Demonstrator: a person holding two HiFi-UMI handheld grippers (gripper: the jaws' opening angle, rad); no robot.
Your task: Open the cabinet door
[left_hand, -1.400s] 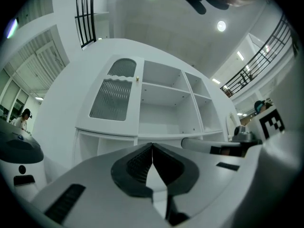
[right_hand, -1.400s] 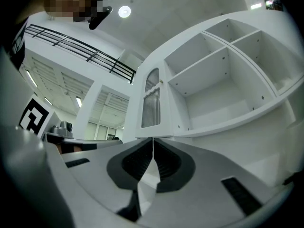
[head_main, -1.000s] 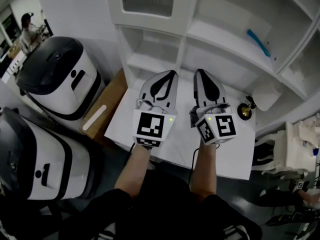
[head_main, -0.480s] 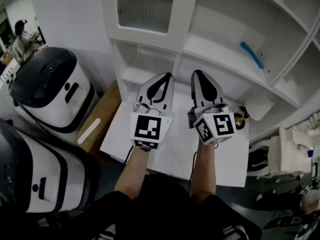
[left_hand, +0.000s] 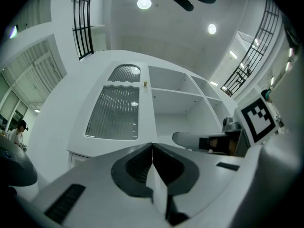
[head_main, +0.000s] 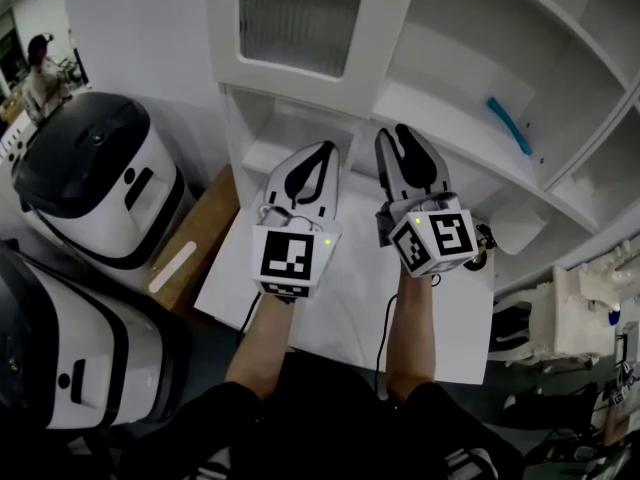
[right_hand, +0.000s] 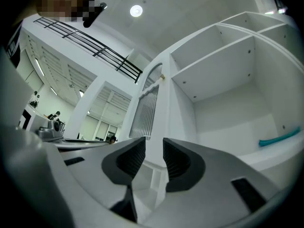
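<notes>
From the head view, the cabinet door [head_main: 300, 18], a white frame around a ribbed glass pane, sits shut above and beyond both claws, nearer the left claw [head_main: 327, 149] than the right claw [head_main: 393, 133], and neither one touches it. Open shelves [head_main: 450, 108] run off past the right claw's far side. In the left gripper view that claw's jaws are pressed tip to tip with nothing in them. The door stands ahead and up to the left of the tips, and a small knob [left_hand: 145, 83] shows high on the door's right edge, well above them. In the right gripper view the jaws have just been opening and now stand apart with nothing between the pads. The door's edge rises straight beyond the gap, with the knob higher up the same line. I'd judge the door stiff and fairly light on its hinges, but the glass is breakable, so the pane is no place to push or pinch. The knob looks like the spot to take. It is small and probably smooth, so it needs a square, firm pinch from the opened right claw before any pull.
</notes>
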